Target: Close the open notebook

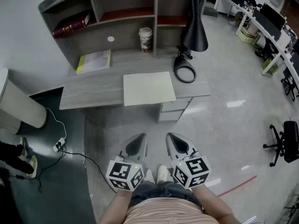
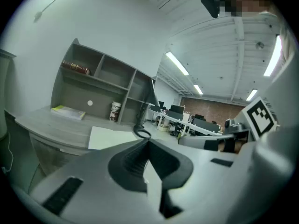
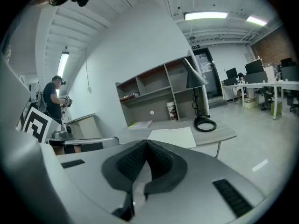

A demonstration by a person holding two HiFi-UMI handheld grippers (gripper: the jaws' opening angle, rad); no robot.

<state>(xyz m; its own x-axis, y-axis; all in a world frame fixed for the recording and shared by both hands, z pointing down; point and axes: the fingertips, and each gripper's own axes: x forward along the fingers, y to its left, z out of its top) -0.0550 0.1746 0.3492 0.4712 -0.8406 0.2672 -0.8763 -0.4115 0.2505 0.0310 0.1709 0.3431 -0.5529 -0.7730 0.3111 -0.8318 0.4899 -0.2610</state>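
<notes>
Left hand-held gripper (image 1: 136, 146) and right hand-held gripper (image 1: 179, 146) both closed, empty, side by side; notebook (image 1: 94, 61) lies at eleven o'clock on the worktop (image 1: 93, 91), well apart.

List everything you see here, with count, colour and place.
notebook: one, cream, desk front centre
yellow book: one, yellow-green, desk back left
paper cup: one, white-brown, desk back
desk lamp: one, black, desk right
red book: one, dark red, upper left shelf
desk: one, grey, with shelves
office chair: one, black, far right floor
power strip: one, white, left floor
left gripper: one, grey, shut, empty, short of desk
right gripper: one, grey, shut, empty, short of desk
</notes>
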